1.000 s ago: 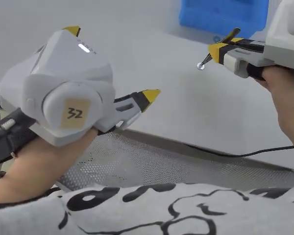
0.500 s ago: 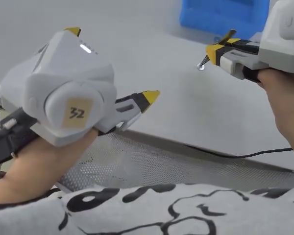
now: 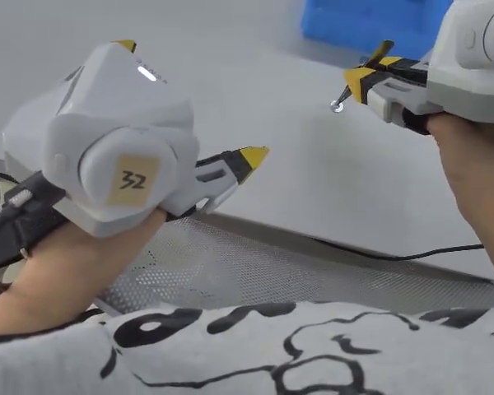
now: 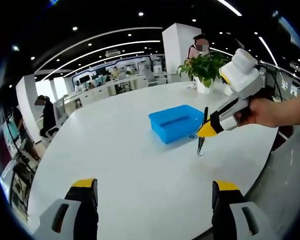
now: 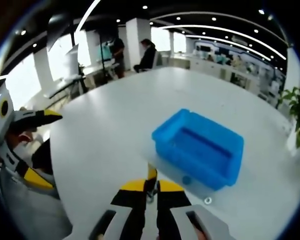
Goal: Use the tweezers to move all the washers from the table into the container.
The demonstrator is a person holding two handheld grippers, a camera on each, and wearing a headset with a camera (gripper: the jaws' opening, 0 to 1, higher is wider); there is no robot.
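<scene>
Tweezers (image 4: pixel 201 144) sat crosswise in my right gripper (image 3: pixel 360 80). Its jaws were pressed together on the shaft partway along, so one end rose above them and the pointed end hung down toward the white surface (image 4: pixel 120 165). At that lower tip I saw a small silvery washer (image 3: pixel 337 106). I could not tell whether the tips pinched it or it lay on the surface just beneath them. In the right gripper view a washer showed on the surface to the right of the jaws, near the container's closest wall. Whether it was the same one I could not tell.

The container (image 4: pixel 174 134), a blue open-topped tray, rested on the surface just beyond the tweezers. In the left gripper view its front right corner was beside the tweezers' tip. I could not make out what was inside it.

My left gripper (image 4: pixel 152 194) was well apart from the right one, nearer the person. Its yellow-tipped jaws were spread wide, and the white surface showed between them. In the head view it was above the near edge of the surface, where a perforated metal panel (image 3: pixel 255 276) ran along the front. A thin black cable (image 3: pixel 395 257) lay by that edge. A printed sleeve (image 3: pixel 272 350) crossed the bottom of the head view.

Farther off, a potted plant (image 4: pixel 206 67) stood on the surface behind the right gripper.
</scene>
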